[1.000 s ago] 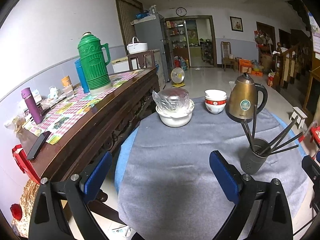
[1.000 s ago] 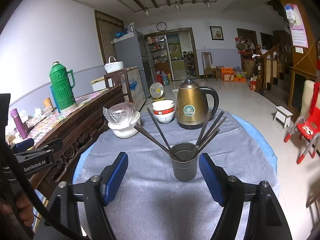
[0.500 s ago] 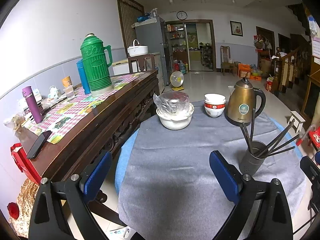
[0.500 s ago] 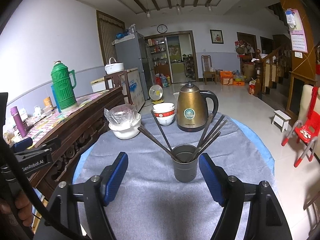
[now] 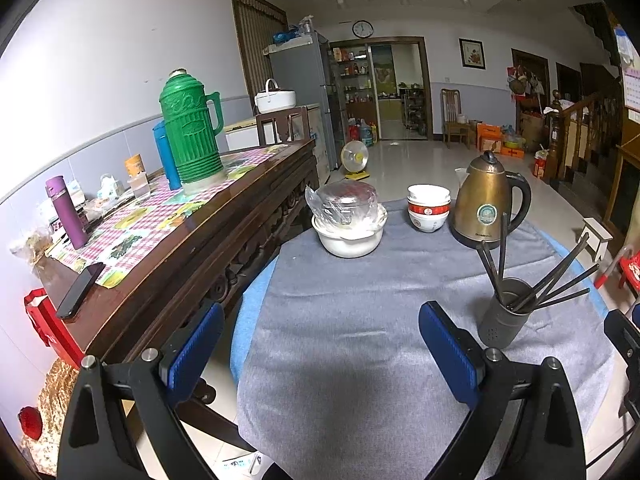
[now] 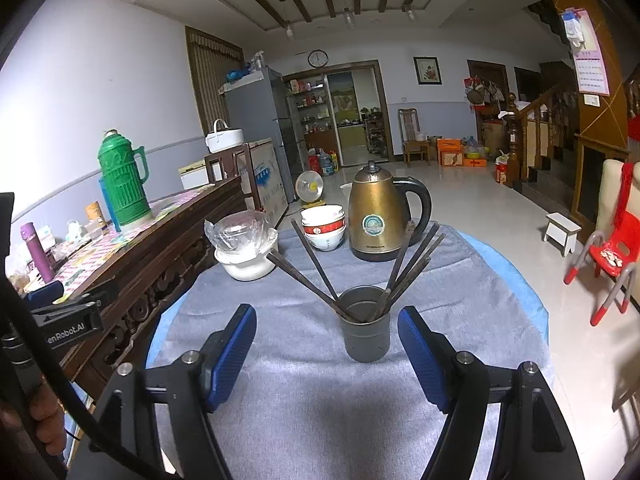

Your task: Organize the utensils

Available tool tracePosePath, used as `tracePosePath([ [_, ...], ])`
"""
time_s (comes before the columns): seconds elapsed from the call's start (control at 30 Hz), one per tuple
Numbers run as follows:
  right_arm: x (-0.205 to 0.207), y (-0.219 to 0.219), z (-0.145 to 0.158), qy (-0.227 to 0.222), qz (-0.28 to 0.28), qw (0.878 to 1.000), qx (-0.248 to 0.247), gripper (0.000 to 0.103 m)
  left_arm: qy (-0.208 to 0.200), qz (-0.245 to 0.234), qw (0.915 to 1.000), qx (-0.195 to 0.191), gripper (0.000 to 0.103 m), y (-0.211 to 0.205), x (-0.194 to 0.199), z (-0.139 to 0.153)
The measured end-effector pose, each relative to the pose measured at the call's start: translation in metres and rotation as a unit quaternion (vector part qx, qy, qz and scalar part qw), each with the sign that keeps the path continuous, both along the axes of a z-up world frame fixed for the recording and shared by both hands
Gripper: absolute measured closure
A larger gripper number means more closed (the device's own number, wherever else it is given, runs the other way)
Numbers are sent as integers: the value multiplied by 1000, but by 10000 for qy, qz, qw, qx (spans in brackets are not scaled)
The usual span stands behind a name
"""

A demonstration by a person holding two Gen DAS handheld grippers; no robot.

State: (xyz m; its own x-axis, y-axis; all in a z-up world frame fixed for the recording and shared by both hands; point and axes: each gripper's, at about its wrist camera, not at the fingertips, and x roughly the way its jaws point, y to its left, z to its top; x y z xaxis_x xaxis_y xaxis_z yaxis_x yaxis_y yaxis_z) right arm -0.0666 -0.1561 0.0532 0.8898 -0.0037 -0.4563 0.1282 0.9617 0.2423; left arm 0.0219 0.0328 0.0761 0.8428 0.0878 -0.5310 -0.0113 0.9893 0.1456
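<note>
Chopsticks [image 6: 316, 264] stand splayed in a grey metal cup [image 6: 366, 336] on the grey tablecloth [image 6: 304, 400], tips fanning up left and right, straight ahead of the right gripper [image 6: 326, 356], which hovers wide open and empty; the left gripper [image 5: 320, 348], also spread and empty, sits farther off to the cup's left.

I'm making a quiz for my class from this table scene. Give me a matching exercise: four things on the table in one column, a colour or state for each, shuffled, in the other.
1. kettle
2. stacked bowls
3. chopstick holder
4. white pot

a. covered with clear plastic
b. dark grey, chopsticks fanning out
c. gold with black handle
d. white with red band

Pairs: 1-c, 2-d, 3-b, 4-a
</note>
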Motion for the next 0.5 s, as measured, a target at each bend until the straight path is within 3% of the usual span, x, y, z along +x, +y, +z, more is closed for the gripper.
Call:
tracePosePath([
  [0.5,3,-4,-2,16,-18,10000,35,26,67,8,10000,46,5,-3,4,-4],
])
